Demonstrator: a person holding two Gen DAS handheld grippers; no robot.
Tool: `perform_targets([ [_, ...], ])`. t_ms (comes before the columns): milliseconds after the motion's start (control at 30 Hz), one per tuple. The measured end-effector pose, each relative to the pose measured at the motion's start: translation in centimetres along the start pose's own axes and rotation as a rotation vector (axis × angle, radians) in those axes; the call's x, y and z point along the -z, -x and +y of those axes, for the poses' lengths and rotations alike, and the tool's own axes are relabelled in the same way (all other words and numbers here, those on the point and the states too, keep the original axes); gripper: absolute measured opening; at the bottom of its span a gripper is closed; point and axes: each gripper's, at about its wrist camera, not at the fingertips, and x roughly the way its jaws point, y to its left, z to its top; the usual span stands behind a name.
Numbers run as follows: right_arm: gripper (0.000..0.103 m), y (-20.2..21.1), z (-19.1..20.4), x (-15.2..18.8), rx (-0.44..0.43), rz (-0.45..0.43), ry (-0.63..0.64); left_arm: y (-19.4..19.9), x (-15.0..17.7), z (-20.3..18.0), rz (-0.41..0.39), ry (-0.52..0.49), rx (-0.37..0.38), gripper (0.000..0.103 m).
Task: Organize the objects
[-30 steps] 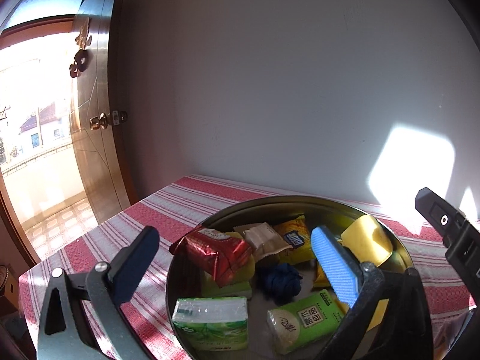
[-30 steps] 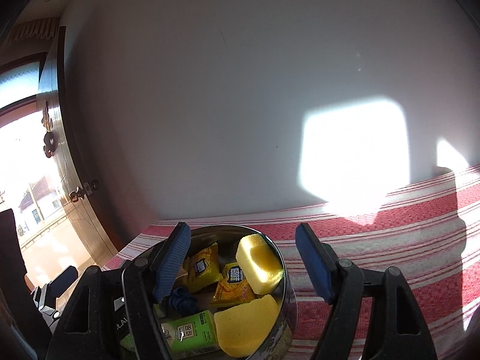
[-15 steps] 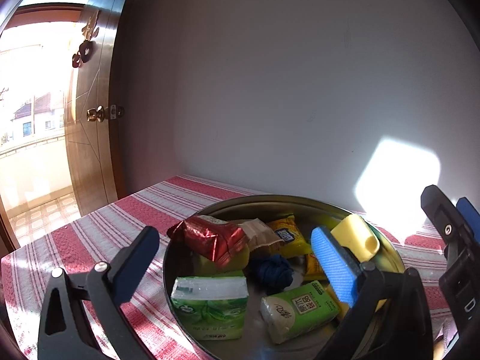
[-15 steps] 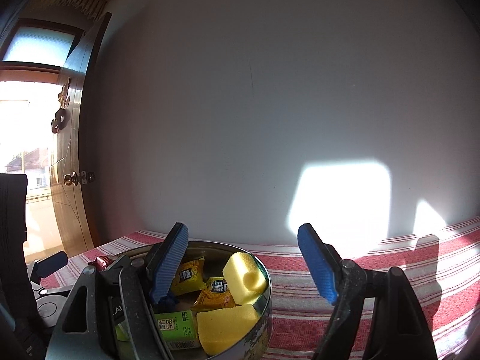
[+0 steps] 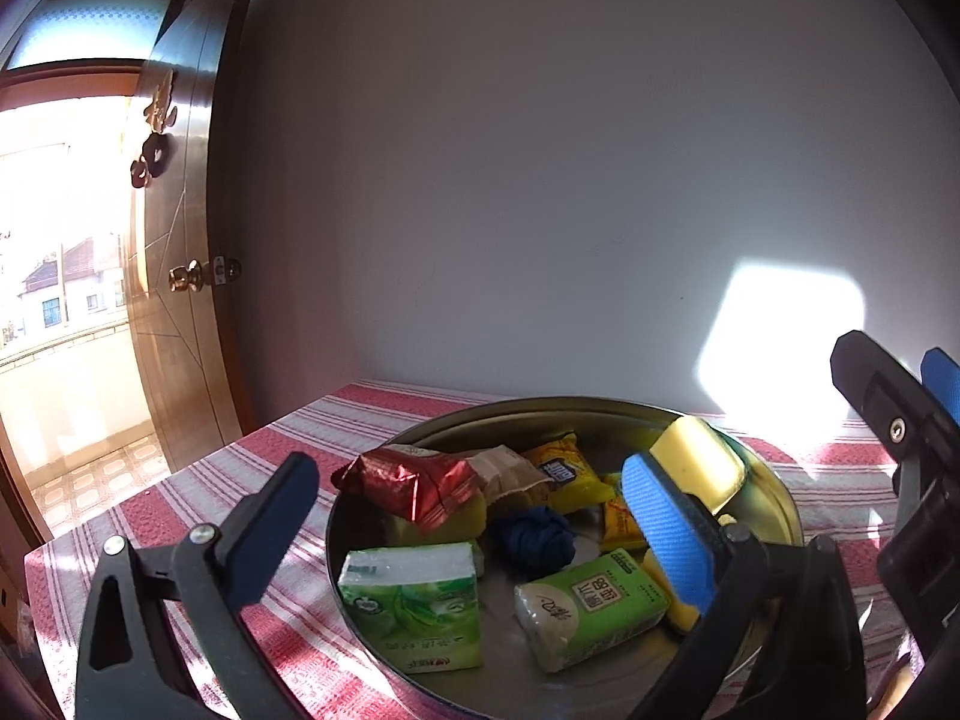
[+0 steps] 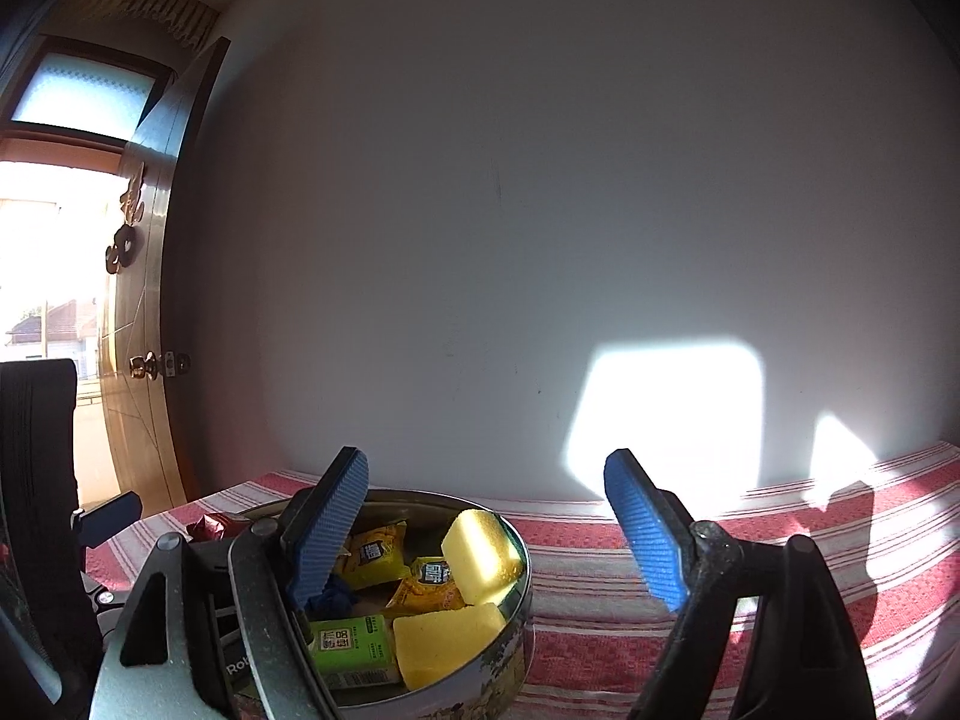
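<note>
A lived-in room of a home, sunlit through an open door

A wooden door (image 5: 180,312) with a brass knob (image 5: 187,277) and gold ornaments stood open onto a tiled balcony, with neighbouring houses (image 5: 66,288) beyond the railing. A table under a red-and-white striped cloth (image 6: 750,546) stood against a plain white wall (image 6: 540,210). On it sat a round metal tin (image 5: 774,498) of household odds: tissue packs (image 5: 414,606), snack packets (image 5: 558,468) and yellow sponges (image 6: 480,552).
</note>
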Motion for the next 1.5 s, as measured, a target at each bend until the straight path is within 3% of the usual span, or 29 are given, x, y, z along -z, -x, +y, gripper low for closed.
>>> perform_targets([
  [933, 0.088, 0.68, 0.64, -0.11, 0.016, -0.022, 0.017, 0.37, 0.06, 0.2, 0.002, 0.018, 0.045, 0.103],
  [1500, 0.088, 0.42, 0.75, -0.1, 0.016, -0.013, 0.02, 0.49, 0.03, 0.57, -0.009, 0.026, 0.032, 0.103],
])
